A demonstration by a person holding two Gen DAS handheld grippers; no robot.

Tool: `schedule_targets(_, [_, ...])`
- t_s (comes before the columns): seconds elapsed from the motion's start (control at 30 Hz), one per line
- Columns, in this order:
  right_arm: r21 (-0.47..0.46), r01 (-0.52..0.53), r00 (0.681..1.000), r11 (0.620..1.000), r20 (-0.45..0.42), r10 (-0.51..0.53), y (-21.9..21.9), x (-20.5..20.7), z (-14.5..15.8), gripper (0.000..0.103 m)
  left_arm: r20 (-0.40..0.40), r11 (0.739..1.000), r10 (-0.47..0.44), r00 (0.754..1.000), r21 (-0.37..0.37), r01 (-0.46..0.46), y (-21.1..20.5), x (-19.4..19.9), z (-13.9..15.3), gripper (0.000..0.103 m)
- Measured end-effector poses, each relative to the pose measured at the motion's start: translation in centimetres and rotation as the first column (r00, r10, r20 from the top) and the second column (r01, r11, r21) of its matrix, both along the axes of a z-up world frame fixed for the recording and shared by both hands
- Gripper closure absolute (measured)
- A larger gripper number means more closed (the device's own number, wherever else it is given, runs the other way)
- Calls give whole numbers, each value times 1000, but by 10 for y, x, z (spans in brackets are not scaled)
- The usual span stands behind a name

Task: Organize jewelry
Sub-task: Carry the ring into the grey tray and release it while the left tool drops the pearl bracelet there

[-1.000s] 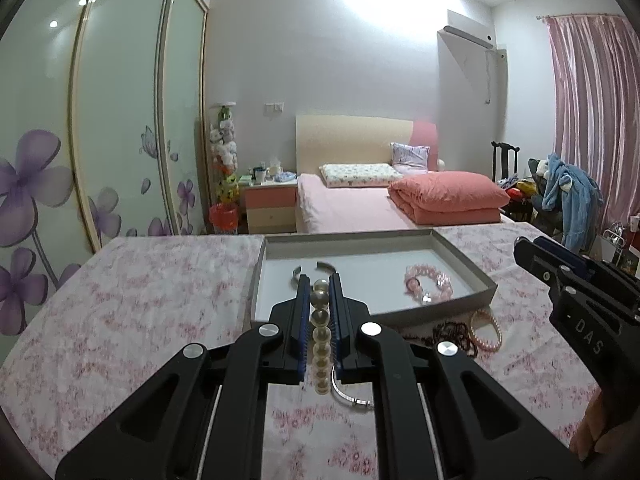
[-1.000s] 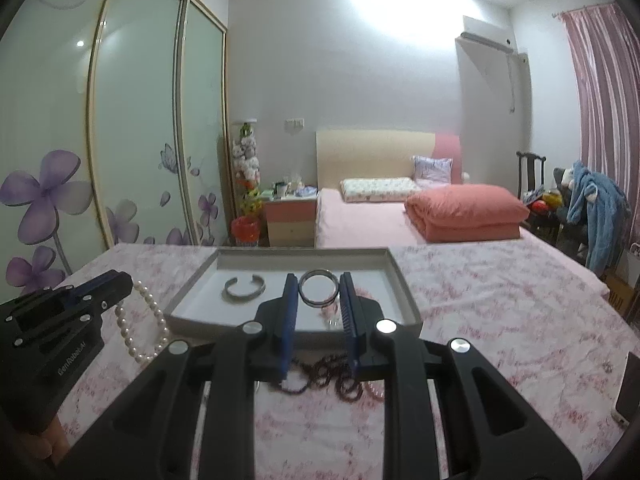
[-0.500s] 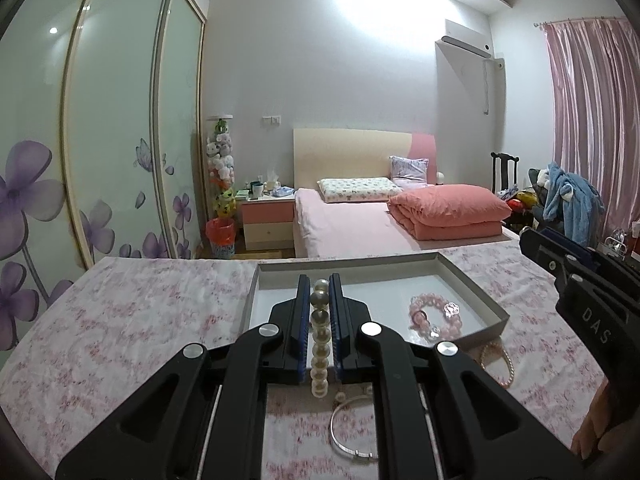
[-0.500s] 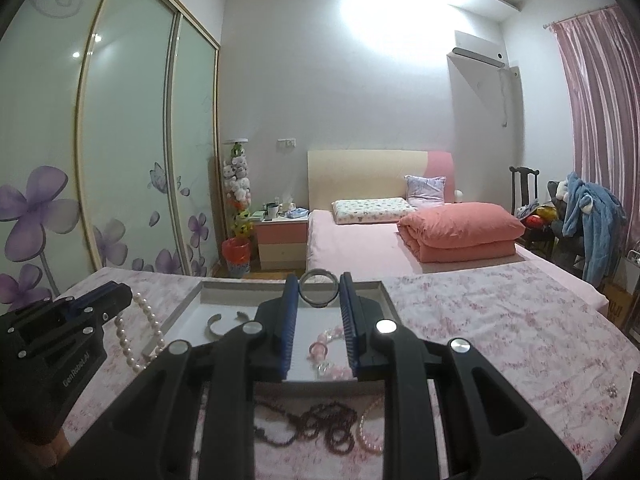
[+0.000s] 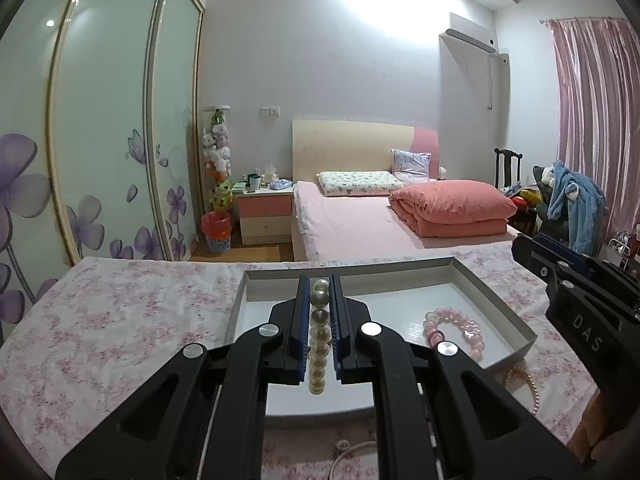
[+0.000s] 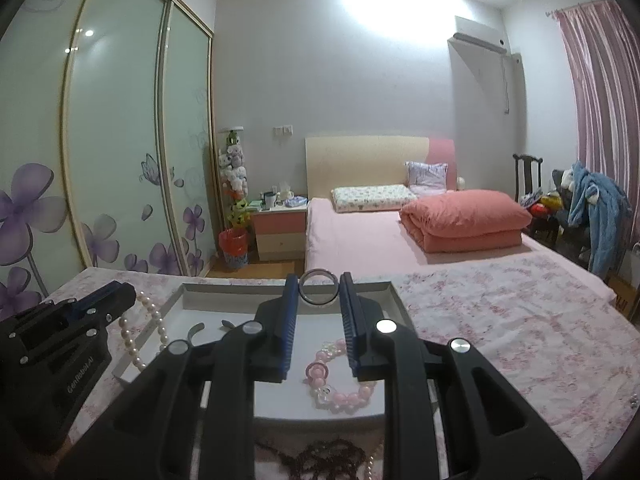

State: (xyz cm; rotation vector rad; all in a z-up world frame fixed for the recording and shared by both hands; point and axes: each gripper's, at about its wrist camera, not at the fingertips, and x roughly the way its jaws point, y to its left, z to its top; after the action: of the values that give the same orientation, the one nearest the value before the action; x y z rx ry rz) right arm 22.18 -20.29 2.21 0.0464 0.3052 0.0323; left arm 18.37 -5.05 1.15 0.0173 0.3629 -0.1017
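Observation:
My left gripper is shut on a white pearl strand and holds it over the left part of the shallow white tray. The strand hangs beside that gripper in the right wrist view. My right gripper is shut on a silver ring bangle above the tray. A pink bead bracelet lies in the tray, also shown in the right wrist view. A silver open cuff lies at the tray's left.
A dark red bead string and a pinkish pearl bracelet lie on the floral cloth in front of the tray. A thin silver bangle lies near me. A bed stands beyond the table.
Both grippers have moved forward and higher over the tray, carrying the pearl strand and the ring bangle. The loose jewelry on the cloth has slid toward the bottom of both views.

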Motion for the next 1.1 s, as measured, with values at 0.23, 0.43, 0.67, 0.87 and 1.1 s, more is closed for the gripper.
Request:
schedule_targets(0.23, [3,-6,997,1000,-74,6,-1,35,-17,81,-37,1000,-4,999,-14,4,-2,24,-13,93])
schedule_targets(0.43, [1,-25,989,1000,-148,25,4,54,-34,81,-91,1000,-8,996,-29,5,-3,39,-25,93])
schedule_targets(0.67, [20,-31,977,999,-209,35,4,67,-45,81,-120,999,-18,993,-35,14,-4,47,-29,93])
schedule_targets(0.87, [32,-40,970,999,-240,47,3,71,-50,63,-161,998,-19,987,-60,10,-2,55,-34,92])
schedule_targets(1.1, [51,-13,974,999,-226,25,-9,62,-44,63,-187,993,-11,982,-116,-11,14,55,-31,92])
